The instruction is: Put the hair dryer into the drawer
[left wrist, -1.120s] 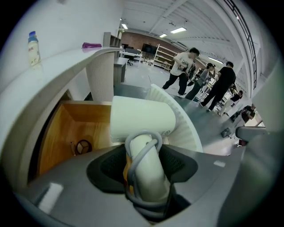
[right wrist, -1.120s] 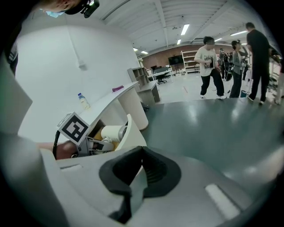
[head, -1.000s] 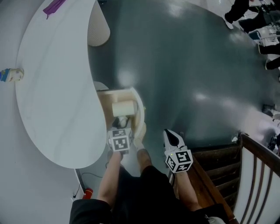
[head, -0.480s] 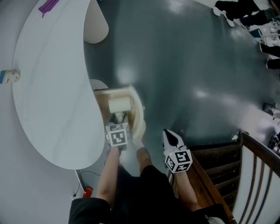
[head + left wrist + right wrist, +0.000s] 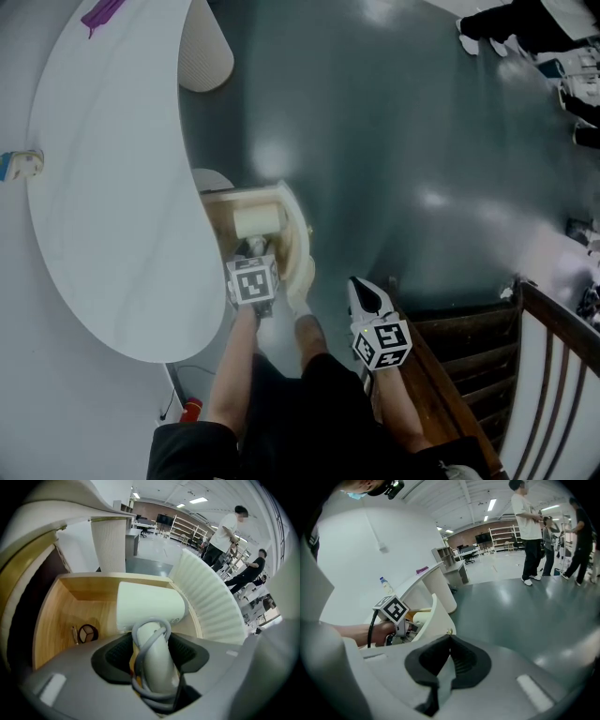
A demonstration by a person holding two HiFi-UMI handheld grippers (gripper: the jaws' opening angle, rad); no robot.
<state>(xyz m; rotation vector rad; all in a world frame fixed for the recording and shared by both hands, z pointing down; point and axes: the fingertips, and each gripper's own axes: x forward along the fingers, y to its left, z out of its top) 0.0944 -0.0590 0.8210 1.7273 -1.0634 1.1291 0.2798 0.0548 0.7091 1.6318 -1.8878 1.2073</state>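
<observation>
The left gripper (image 5: 152,653) has its jaws clenched on the handle of the hair dryer (image 5: 150,604), which has its grey cord (image 5: 140,634) looped round it. The dryer's white head sits inside the open wooden drawer (image 5: 56,616), close to the drawer's ribbed front; whether it rests on the bottom I cannot tell. A small round thing (image 5: 87,633) lies in the drawer. The drawer juts from under the white worktop (image 5: 103,187). The right gripper (image 5: 449,641) hangs beside the drawer, jaws closed on nothing.

The drawer (image 5: 56,616) is of pale smooth wood inside with a ribbed white front, the hair dryer (image 5: 150,604) of matt cream plastic, the floor (image 5: 394,141) glossy grey.
</observation>
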